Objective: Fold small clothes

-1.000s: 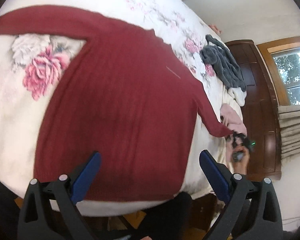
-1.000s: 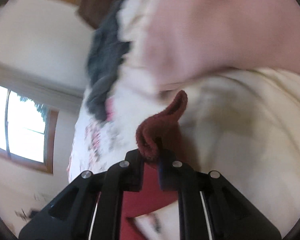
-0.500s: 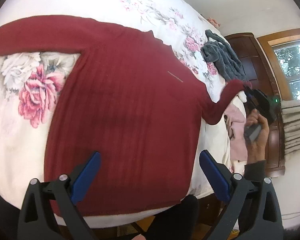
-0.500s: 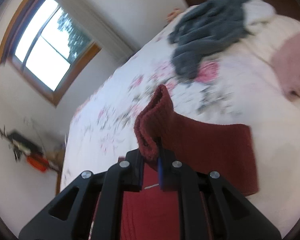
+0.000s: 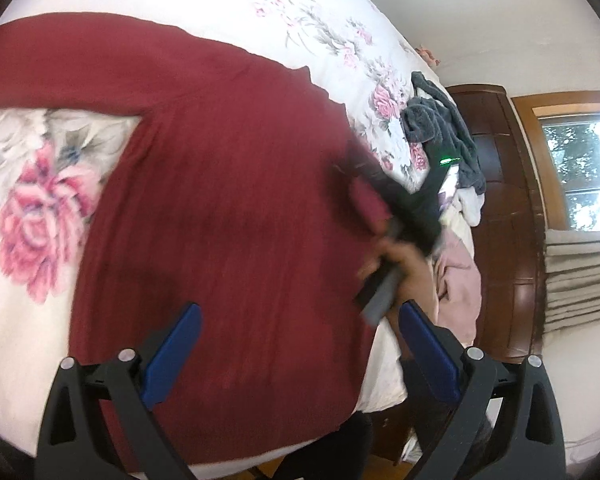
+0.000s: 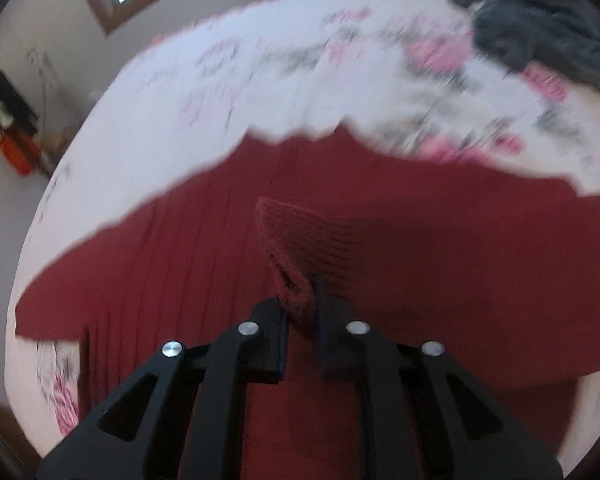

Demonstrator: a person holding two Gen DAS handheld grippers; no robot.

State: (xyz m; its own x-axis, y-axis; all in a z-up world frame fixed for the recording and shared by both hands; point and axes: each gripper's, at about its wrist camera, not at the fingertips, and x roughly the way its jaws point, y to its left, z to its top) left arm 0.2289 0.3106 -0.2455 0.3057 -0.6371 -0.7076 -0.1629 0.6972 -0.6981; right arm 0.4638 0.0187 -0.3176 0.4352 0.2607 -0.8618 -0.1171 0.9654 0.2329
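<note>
A dark red ribbed knit sweater (image 5: 220, 200) lies on a white bedspread printed with pink flowers and grey-green leaves (image 5: 40, 216), beside a charcoal grey fleecy garment (image 5: 444, 128), a pale pink cloth (image 5: 460, 280), a dark brown wooden wardrobe (image 5: 504, 200), and black gripper fingers with blue pads (image 5: 172, 356).

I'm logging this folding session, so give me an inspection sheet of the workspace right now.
Surface: bed with floral bedspread.
Job's things: red sweater spread flat; its cuff lifted over the body.
Clutter: grey garment, pink garment at the bed's edge.
Grippers: left gripper open, above the hem; right gripper shut on the cuff.
Cables: nothing seen.
Surroundings: dark wooden cabinet, window, folded curtain.
</note>
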